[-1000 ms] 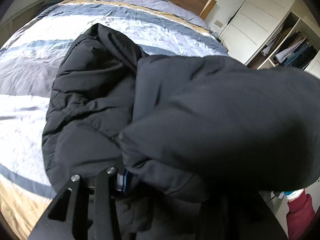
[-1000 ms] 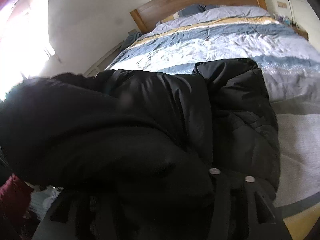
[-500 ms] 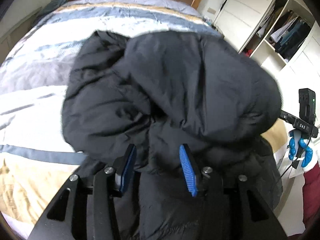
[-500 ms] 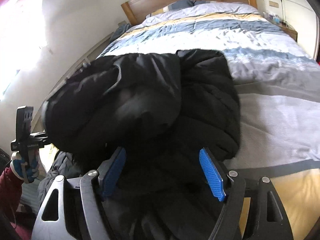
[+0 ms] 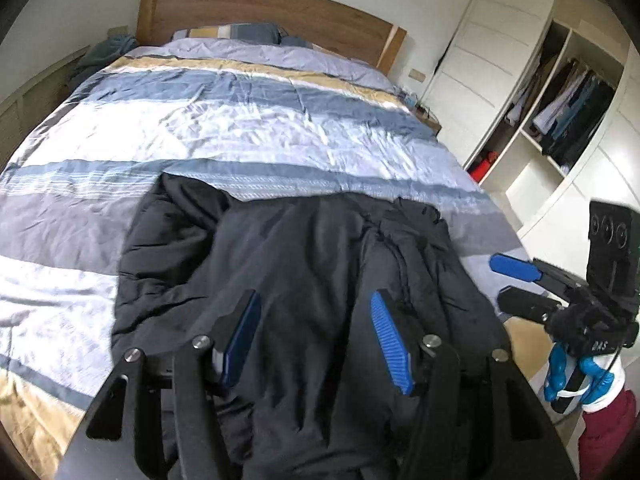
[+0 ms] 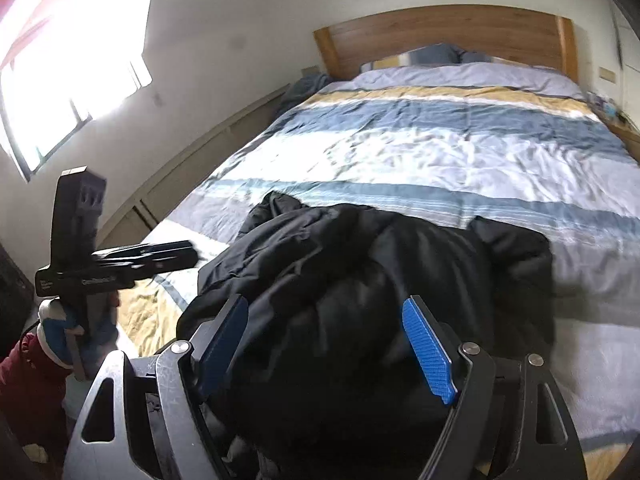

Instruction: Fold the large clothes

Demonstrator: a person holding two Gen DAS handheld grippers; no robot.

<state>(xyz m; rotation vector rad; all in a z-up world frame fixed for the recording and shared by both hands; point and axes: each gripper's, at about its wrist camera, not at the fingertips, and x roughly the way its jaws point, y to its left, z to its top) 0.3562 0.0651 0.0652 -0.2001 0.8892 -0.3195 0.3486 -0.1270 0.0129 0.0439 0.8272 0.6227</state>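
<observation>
A black puffer jacket [image 5: 304,280] lies bunched in a thick heap on the near end of the bed, on top of the striped duvet [image 5: 248,120], with its far edge reaching about the narrow blue stripe. One part is folded over the rest, and a rumpled ridge runs along its right side. From the right wrist view the same jacket [image 6: 360,300] mounds up high in front, with a flatter flap spreading toward the right.

The left gripper [image 5: 316,340] hangs just over the near part of the jacket with its blue pads [image 5: 390,344] spread wide apart and nothing between them but the fabric below. The right gripper [image 6: 326,344] is likewise spread, its blue pads [image 6: 428,348] standing either side of the mound without pinching it. Whether either one touches the cloth I cannot tell.

Each gripper shows in the other's camera: the right one [image 5: 520,284] off the bed's right edge, held by a hand in a blue glove [image 5: 576,372], and the left one [image 6: 152,258] off the left edge.

At the far end stand a wooden headboard [image 5: 256,12] and pillows [image 5: 232,34]. An open wardrobe [image 5: 560,92] with hanging clothes is on the right, and a bright window [image 6: 60,68] on the left
</observation>
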